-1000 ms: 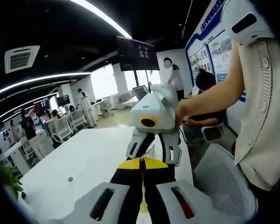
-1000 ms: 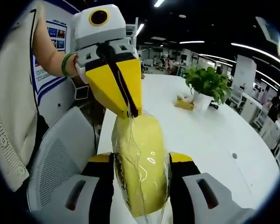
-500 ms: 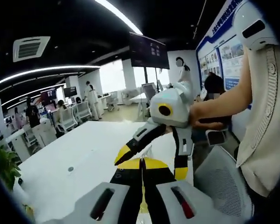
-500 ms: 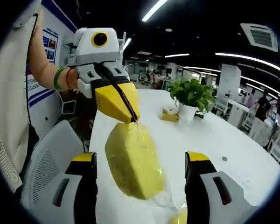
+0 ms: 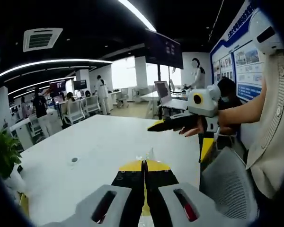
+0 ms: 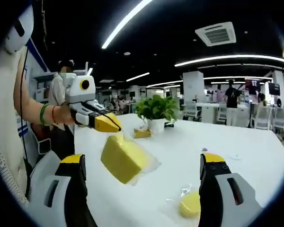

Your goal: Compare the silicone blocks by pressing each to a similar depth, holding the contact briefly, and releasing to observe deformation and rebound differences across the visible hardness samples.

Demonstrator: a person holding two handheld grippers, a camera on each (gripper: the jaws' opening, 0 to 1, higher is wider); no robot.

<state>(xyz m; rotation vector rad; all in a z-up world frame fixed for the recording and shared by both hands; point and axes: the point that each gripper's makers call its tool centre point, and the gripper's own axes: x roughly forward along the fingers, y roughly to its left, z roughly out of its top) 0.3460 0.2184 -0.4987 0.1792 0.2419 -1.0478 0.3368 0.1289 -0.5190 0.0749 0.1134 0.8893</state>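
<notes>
Block (image 6: 123, 158), yellow and film-wrapped, hung above table (image 6: 255, 156) from shut tips of left gripper (image 6: 114, 126), pinched by its wrapper. Right gripper (image 6: 144, 163) spread wide, holding nothing, one jaw either side of block without touching. Second yellow block (image 6: 190, 206) lay on table, near right jaw. Plant (image 6: 156, 109) stood farther back on table. Judged early in comparison: hanging block looked undeformed and not under any press now; second block untouched, so pressing, holding, releasing likely remained.
</notes>
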